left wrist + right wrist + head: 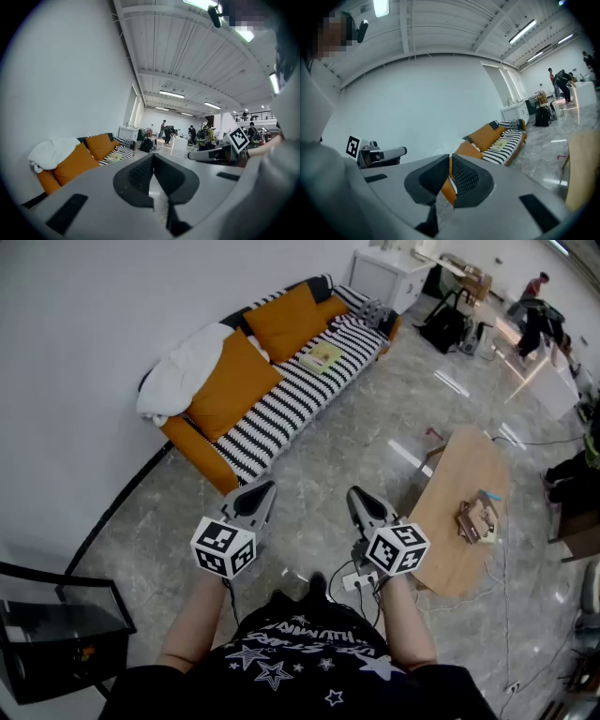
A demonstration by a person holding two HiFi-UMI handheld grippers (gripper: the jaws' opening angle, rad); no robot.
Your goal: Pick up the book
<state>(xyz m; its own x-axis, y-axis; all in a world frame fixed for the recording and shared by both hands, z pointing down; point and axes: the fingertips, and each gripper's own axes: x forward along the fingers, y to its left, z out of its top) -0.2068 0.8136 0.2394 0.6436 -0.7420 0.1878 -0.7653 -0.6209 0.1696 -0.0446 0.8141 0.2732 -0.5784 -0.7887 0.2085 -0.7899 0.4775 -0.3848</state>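
So both your grippers were empty here. Your left gripper had its jaws pressed together with nothing between them, and your right gripper was the same, jaws fully together and gripping nothing. You held them side by side out in front of you, a bit apart, both tipped slightly downward over the grey marble floor, each one showing its marker cube.

The book was nowhere close to either of them. It lay flat on the striped seat of the sofa, toward the seat's far end, just in front of the far orange cushion. Well apart from both grippers, with open floor in between.

The rest of the sofa: a second orange cushion leaned on the back nearer the close end, and a white blanket was bunched over the back at that end.

Off to your right stood a light wooden table, with a small brown object on it toward its right edge; I couldn't tell what it was. A black stand sat at your near left by the wall, and a white cabinet stood past the sofa's far end. A few people were way off at the back of the room.
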